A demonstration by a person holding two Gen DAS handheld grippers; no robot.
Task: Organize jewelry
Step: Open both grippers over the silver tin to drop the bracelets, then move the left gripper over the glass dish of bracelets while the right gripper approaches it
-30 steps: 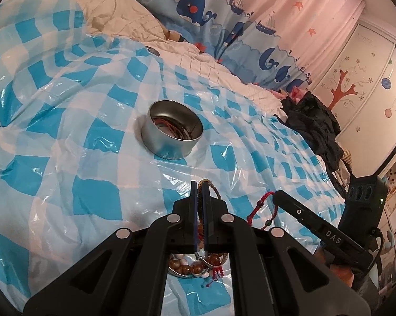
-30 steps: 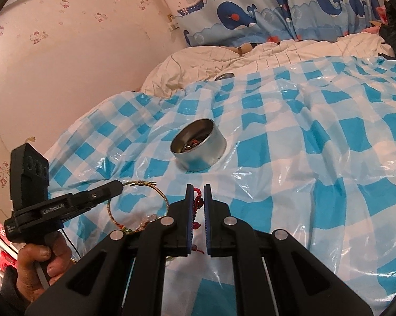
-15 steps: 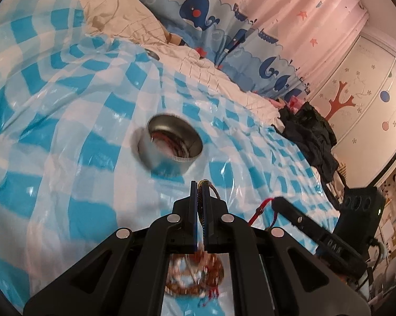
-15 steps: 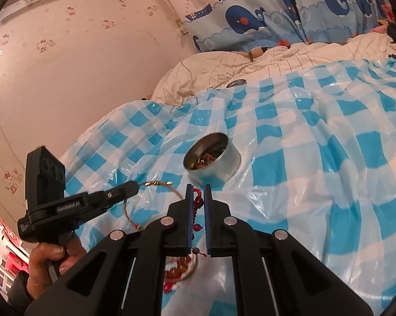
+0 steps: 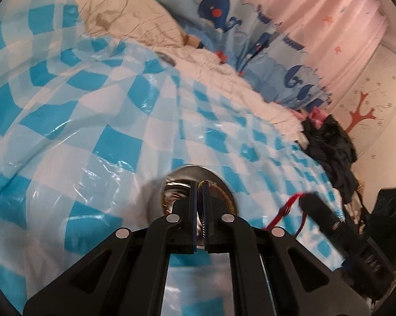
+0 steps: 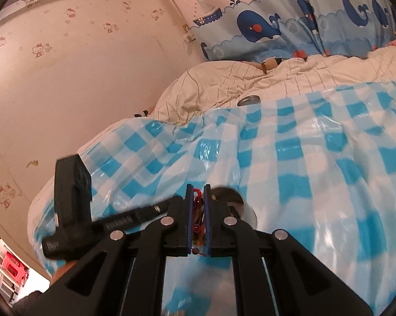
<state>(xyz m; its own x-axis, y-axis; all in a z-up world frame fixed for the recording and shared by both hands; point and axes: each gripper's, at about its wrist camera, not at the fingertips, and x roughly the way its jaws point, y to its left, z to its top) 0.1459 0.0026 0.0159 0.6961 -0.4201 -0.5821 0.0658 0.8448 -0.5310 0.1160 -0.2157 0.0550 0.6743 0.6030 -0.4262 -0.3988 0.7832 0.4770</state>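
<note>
A round metal tin sits on the blue-and-white checked plastic sheet, right under my left gripper. That gripper is shut on a gold wire bracelet, whose loop hangs over the tin's rim. My right gripper is shut on a red beaded bracelet; the tin shows just right of its fingertips. In the left wrist view the red bracelet dangles from the right gripper's black finger at lower right. The left gripper's body appears at left in the right wrist view.
A cream quilt and a whale-print curtain lie behind the sheet. A small metal lid rests at the sheet's far edge. Dark clothing is piled at the right. The wall stands close on the left.
Both grippers have moved forward over the sheet with their bracelets. The tin, once well ahead, now lies directly at the fingertips. The pile of beaded jewelry below has dropped out of view.
</note>
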